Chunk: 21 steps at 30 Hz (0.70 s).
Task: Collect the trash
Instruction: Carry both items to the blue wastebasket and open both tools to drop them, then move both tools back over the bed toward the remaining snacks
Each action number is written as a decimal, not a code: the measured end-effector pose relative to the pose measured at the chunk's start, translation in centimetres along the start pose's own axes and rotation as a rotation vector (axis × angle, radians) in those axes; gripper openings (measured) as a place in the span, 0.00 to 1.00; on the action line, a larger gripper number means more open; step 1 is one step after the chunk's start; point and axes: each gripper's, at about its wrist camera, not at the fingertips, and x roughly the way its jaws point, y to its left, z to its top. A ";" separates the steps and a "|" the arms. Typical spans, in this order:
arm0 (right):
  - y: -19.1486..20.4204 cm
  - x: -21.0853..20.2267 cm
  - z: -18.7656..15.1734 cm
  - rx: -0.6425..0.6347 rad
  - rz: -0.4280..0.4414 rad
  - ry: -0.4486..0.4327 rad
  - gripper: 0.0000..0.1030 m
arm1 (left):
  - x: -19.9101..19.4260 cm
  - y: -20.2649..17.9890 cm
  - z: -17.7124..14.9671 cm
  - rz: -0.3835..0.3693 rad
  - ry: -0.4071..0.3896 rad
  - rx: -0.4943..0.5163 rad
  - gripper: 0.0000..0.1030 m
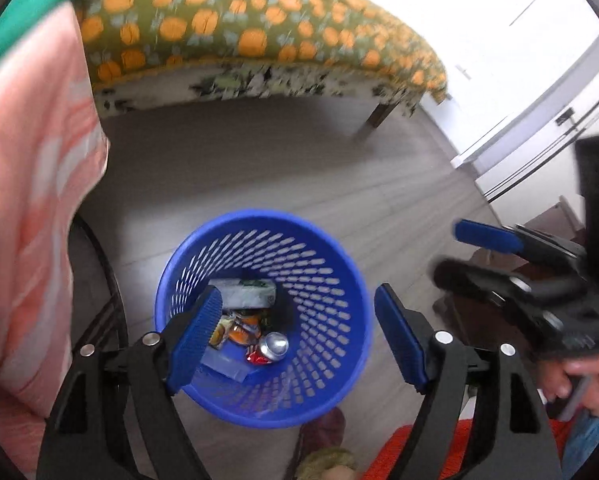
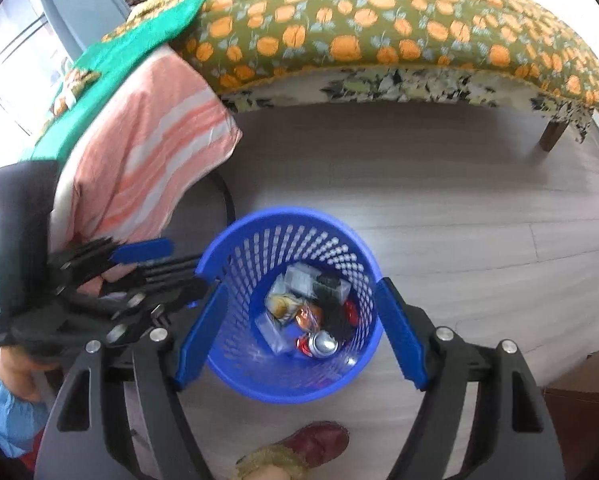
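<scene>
Both grippers spread wide over the bin, nothing held

Nearest in, the left gripper [image 1: 297, 330] and the right gripper [image 2: 299, 330] are seen released, pads apart and empty, with the blue basket [image 1: 331, 384] framed straight below between the fingers on the floor. Down in it the trash is piled: a crushed can [image 1: 273, 346], a few crinkly wrappers [image 1: 239, 326] and a clear plastic pack [image 2: 273, 332]. All of it is judged light and thin; the can is dented and slick, so its side would be pinched gently, while wrappers are best nipped at a loose edge. The basket itself looks stiff, rim being the obvious hold. Farther back, a bed [image 2: 379, 32] with an orange-print cover.
</scene>
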 end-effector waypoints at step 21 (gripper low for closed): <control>22.9 -3.6 2.3 -0.383 -0.031 -0.329 0.90 | -24.1 14.1 -5.2 0.367 -0.203 0.060 0.95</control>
